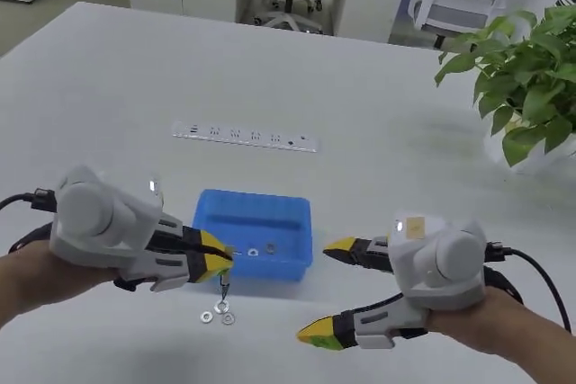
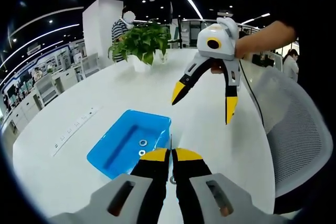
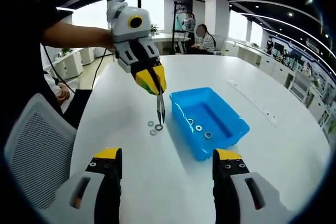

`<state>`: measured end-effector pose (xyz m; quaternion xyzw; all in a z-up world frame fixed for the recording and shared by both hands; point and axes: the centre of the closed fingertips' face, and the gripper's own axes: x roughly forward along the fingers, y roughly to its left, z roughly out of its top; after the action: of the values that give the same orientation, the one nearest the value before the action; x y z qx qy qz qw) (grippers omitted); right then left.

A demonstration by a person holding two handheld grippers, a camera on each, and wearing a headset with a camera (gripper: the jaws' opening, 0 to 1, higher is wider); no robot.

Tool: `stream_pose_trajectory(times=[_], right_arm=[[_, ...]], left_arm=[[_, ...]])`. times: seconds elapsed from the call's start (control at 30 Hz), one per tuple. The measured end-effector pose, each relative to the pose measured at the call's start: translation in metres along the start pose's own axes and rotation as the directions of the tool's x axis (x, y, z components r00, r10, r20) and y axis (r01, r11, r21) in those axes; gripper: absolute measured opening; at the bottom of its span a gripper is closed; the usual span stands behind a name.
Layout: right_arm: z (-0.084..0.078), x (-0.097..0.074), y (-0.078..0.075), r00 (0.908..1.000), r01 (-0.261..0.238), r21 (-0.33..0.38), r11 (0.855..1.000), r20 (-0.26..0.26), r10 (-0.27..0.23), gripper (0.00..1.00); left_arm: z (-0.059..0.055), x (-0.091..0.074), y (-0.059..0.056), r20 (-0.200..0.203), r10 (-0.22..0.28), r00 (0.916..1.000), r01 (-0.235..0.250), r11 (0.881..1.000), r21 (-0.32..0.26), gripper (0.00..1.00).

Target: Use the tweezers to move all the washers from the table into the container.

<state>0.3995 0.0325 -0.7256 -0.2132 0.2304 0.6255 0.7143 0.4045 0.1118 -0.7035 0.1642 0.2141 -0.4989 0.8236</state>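
Workbench, mid-task: my left gripper (image 1: 216,258) is clamped on the tweezers (image 1: 223,287), which point down over 3 washers (image 1: 228,318) clustered on the table (image 1: 108,87), just beside the near wall of the blue tray (image 1: 270,269) (whether the tips touch a washer, I cannot tell). More washers lie inside the tray. My right gripper (image 1: 326,290) hangs to the tray's right, jaws spread wide and holding nothing.

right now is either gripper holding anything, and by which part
The left gripper is shut on the tweezers, gripping their upper end; the tips hang down over the loose washers. The right gripper is open and holds nothing.
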Motion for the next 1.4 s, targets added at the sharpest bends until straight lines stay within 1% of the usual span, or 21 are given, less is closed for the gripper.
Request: stream_pose_trajectory(times=[0.37, 0.47, 0.7, 1.0, 1.27, 1.4], right_arm=[[-0.004, 0.0, 0.002, 1.0, -0.003, 0.009, 1.0, -0.008, 0.003, 0.71], [-0.004, 0.001, 0.002, 0.9999, -0.006, 0.009, 1.0, -0.01, 0.006, 0.71], [-0.001, 0.005, 0.003, 0.9997, -0.024, -0.002, 1.0, -0.007, 0.024, 0.69], [0.002, 0.013, 0.005, 0.9988, -0.048, -0.018, 0.999, -0.009, 0.048, 0.65], [0.008, 0.024, 0.008, 0.9966, -0.082, -0.057, 0.995, 0.006, 0.083, 0.55], [0.012, 0.03, 0.007, 0.9951, -0.097, -0.079, 0.992, 0.011, 0.098, 0.5]], left_arm=[[-0.006, 0.004, -0.002, -0.012, -0.009, 0.9999, 0.009, 1.0, 0.001, 0.07], [-0.005, 0.004, -0.001, -0.001, -0.003, 1.0, 0.003, 1.0, -0.002, 0.07], [-0.005, 0.004, 0.0, -0.001, -0.008, 1.0, 0.008, 1.0, 0.006, 0.07], [-0.006, 0.001, -0.002, -0.005, -0.029, 0.9996, 0.029, 0.999, 0.019, 0.07], [-0.007, 0.0, -0.005, -0.009, -0.063, 0.998, 0.064, 0.998, 0.029, 0.07], [-0.007, 0.0, -0.005, -0.02, -0.078, 0.9968, 0.079, 0.996, 0.036, 0.07]])
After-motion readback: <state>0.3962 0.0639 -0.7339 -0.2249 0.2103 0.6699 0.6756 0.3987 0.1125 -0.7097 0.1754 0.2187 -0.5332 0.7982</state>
